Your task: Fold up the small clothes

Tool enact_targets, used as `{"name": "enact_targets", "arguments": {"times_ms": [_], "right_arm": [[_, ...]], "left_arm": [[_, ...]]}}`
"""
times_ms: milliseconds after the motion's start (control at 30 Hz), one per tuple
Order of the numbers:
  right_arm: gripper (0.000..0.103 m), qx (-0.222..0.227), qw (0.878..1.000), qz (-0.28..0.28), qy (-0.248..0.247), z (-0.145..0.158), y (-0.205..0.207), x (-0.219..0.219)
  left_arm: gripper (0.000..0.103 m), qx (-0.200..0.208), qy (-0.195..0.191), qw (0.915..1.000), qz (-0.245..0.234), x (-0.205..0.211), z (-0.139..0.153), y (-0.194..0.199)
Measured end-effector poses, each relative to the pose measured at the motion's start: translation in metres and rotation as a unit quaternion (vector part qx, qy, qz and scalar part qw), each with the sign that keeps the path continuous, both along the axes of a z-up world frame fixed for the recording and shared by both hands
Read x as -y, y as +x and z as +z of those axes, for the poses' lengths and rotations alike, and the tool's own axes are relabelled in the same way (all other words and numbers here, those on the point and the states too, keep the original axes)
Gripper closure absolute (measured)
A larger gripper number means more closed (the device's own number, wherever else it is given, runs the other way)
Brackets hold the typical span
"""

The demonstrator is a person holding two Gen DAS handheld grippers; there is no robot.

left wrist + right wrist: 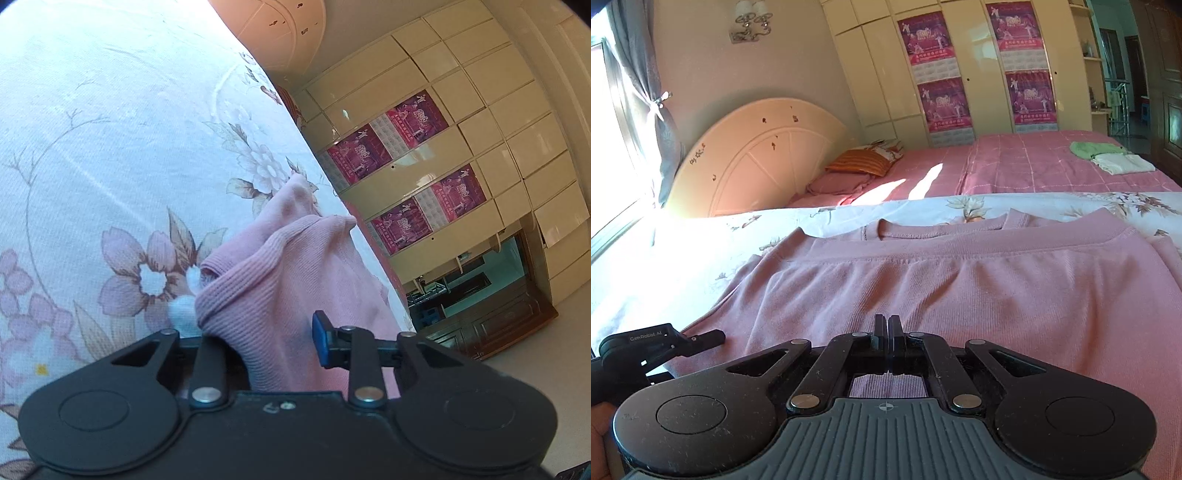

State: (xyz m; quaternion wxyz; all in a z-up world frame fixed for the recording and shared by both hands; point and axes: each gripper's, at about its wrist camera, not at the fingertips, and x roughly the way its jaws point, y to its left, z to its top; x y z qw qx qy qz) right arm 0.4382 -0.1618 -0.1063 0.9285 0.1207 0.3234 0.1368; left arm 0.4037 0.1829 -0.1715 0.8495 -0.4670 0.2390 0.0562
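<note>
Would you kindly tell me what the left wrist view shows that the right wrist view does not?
Only the left wrist view shows the left claw up close, with a bunched fold of the pink ribbed knit garment between its fingers. Only the right wrist view shows the shut right claw, the green and white folded clothes on the pink checked bedspread, and the striped orange pillow. Both show the floral white sheet and purple posters.

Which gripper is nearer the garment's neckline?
Right, as far as visible. The right gripper, shut, sits above the pink top's body facing the neckline. The left gripper holds bunched fabric at its left edge.
</note>
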Motion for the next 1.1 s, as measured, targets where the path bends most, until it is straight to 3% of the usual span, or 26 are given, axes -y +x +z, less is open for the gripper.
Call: {"name": "enact_targets", "arguments": {"times_ms": [33, 167, 233, 300, 400, 467, 633, 833, 967, 1100], "right_arm": [[0.103, -0.004, 1.0, -0.002, -0.004, -0.002, 0.003, -0.004], [0.103, -0.032, 0.998, -0.01, -0.043, -0.011, 0.013, -0.019], [0.103, -0.07, 0.996, -0.015, -0.06, -0.023, 0.021, -0.024], [0.103, -0.073, 0.995, -0.021, -0.063, -0.024, 0.021, -0.025], [0.103, -0.079, 0.994, -0.029, -0.063, -0.024, 0.024, -0.025], [0.103, -0.085, 0.994, -0.038, -0.056, -0.026, 0.026, -0.023], [0.103, -0.091, 0.993, -0.051, -0.055, -0.025, 0.029, -0.026], [0.103, -0.08, 0.994, -0.049, -0.063, -0.029, 0.028, -0.029], [0.103, -0.07, 0.995, -0.046, -0.047, -0.033, 0.026, -0.023], [0.103, -0.065, 0.997, -0.043, -0.011, -0.036, 0.026, -0.011]], "left_arm": [[0.075, 0.002, -0.007, 1.0, -0.002, -0.002, -0.001, 0.001], [0.093, -0.013, -0.015, 0.9997, -0.012, -0.009, -0.005, 0.005], [0.093, 0.01, -0.012, 0.9997, -0.018, -0.009, 0.006, -0.001], [0.093, 0.026, -0.012, 0.9994, -0.022, -0.01, 0.011, -0.006], [0.086, 0.008, -0.028, 0.9995, -0.011, -0.017, -0.001, -0.009], [0.087, 0.014, -0.044, 0.9989, -0.008, -0.022, -0.01, -0.01], [0.087, 0.004, -0.042, 0.9991, -0.011, -0.024, -0.009, -0.003], [0.094, 0.006, -0.011, 0.9993, -0.036, -0.025, 0.001, 0.002], [0.094, 0.039, 0.035, 0.9961, -0.071, -0.011, 0.034, 0.009], [0.094, 0.061, 0.087, 0.9866, -0.124, 0.028, 0.073, 0.028]]}}
